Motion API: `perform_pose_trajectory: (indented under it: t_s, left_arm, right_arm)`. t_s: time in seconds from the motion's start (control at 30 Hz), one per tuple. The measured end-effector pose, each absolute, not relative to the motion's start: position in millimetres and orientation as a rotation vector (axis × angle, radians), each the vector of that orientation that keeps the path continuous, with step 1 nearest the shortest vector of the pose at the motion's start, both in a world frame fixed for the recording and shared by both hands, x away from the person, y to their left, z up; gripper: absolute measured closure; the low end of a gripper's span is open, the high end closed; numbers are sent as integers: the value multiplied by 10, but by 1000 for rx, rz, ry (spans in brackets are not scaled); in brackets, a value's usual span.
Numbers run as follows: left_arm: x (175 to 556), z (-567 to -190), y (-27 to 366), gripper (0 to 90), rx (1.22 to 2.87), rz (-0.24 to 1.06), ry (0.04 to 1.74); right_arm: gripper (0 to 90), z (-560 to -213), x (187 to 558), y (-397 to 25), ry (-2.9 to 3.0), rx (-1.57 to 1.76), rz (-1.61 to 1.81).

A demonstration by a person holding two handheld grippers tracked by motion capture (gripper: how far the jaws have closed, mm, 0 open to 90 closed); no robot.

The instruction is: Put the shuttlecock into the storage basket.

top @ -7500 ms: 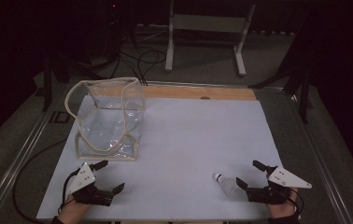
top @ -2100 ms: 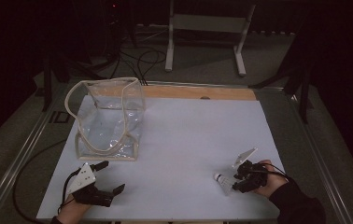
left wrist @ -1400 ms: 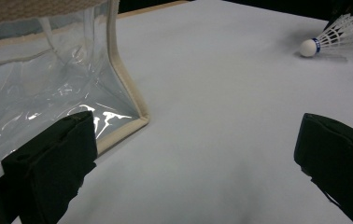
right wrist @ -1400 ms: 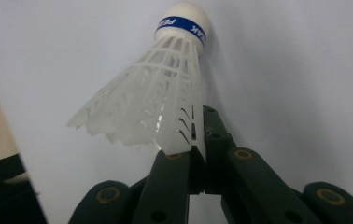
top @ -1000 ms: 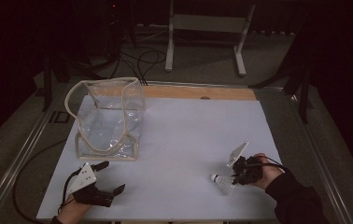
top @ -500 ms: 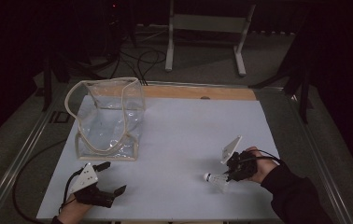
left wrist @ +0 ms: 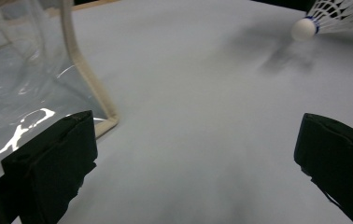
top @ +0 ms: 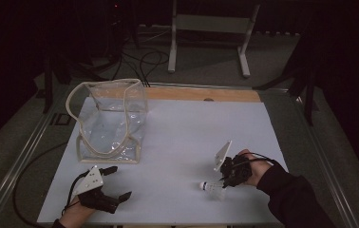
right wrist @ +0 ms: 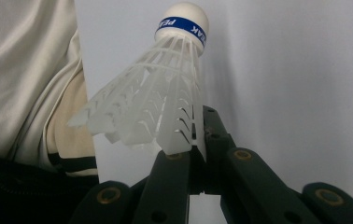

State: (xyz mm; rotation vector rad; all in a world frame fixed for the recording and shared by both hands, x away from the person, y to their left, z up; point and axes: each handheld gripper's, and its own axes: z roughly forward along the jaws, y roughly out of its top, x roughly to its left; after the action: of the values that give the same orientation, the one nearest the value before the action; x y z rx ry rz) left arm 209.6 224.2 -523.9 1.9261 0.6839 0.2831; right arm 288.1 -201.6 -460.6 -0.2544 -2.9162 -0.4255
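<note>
Right gripper (right wrist: 191, 154) clamped on the skirt rim of the white plastic shuttlecock (right wrist: 156, 102), cork tip with blue band pointing away, seemingly just clear of the white table (top: 177, 142) near its front right edge, though contact hard to judge from above. Pinched at the skirt probably for dropping cork-first. Left gripper (top: 113, 183) idle, jaws apart, near the front left corner, just before the clear soft plastic bag with cream piping (top: 108, 123), mouth upward for loading.

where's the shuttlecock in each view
High view: shuttlecock low right of centre, at the right gripper.
Left gripper view: top right corner, cork tip pointing left.
Right gripper view: centre, skirt pinched in the jaws, cork up.
Shared landmark: the white table sheet.
</note>
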Motion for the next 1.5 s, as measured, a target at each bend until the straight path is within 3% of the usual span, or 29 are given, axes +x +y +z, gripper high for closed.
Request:
perform_pose_trajectory:
  t_s: [0.77,1.03,1.5]
  left_arm:
    - [2096,-4707,1965,5,2017,135,487]
    - [2136,-4504,1809,6,2045,160,389]
    - [2243,-4416,1503,6,2082,105,265]
  right_arm:
    - [900,-4491,2881,-1826,-2910,-172,-436]
    - [900,-4470,2881,-1762,-2911,-150,-437]
    - [900,-4416,2858,-1627,-2911,-93,-467]
